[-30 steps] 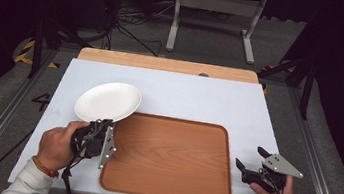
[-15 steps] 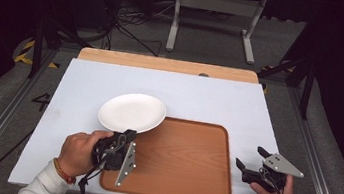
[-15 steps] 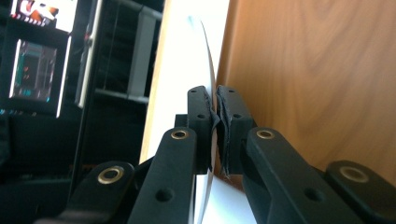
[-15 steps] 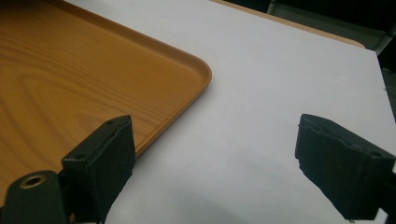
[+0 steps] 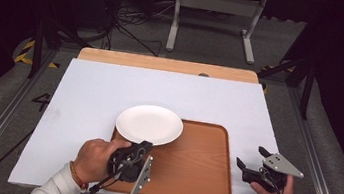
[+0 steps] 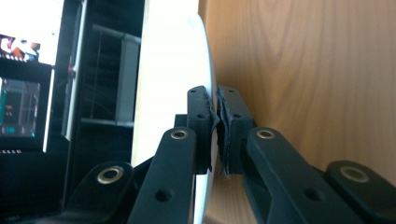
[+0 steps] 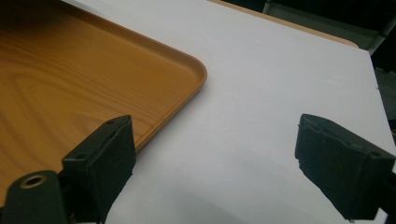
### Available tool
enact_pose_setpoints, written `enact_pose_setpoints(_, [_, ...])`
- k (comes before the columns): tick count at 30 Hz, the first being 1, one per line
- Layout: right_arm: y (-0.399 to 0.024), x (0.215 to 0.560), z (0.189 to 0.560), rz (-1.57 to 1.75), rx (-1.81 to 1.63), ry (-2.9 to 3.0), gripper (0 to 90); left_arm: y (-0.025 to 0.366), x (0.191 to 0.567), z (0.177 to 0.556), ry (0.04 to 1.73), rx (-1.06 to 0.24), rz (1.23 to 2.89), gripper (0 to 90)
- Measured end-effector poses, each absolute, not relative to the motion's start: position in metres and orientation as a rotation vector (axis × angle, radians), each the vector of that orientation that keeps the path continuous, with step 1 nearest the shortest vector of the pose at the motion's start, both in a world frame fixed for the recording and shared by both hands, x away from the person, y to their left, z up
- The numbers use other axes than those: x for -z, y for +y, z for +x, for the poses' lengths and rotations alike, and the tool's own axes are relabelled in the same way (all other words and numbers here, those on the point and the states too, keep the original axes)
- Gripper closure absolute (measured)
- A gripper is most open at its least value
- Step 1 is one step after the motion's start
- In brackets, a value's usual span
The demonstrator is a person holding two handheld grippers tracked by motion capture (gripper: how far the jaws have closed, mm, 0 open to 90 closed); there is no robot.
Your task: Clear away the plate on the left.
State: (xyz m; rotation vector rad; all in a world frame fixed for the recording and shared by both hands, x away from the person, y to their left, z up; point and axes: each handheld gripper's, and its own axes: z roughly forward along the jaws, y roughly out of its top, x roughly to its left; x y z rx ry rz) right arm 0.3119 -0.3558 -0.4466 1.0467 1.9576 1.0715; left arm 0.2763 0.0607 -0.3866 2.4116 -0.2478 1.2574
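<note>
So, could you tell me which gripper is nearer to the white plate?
Left. The left gripper is clamped on the white plate at its near rim; the right gripper sits open, off beyond the tray.

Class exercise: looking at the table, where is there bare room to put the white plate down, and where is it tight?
The wooden tray is bare right of the plate, out to its right rim. The white tabletop beyond tray and plate is bare too. It is tight at the tray's near-left, where the left gripper clamps the plate's rim.
</note>
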Motion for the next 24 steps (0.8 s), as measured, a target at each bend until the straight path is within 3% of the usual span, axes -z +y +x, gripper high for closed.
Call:
enact_pose_setpoints(17, [-0.354, 0.448, 0.312, 1.029, -1.048, 1.971, 13.1, 0.024, 0.401, 0.254, -0.44, -1.201, 2.41, 84.9])
enact_pose_setpoints(24, [-0.354, 0.448, 0.313, 1.032, -1.048, 1.98, 13.0, 0.018, 0.413, 0.255, -0.467, -1.096, 2.444, 86.8])
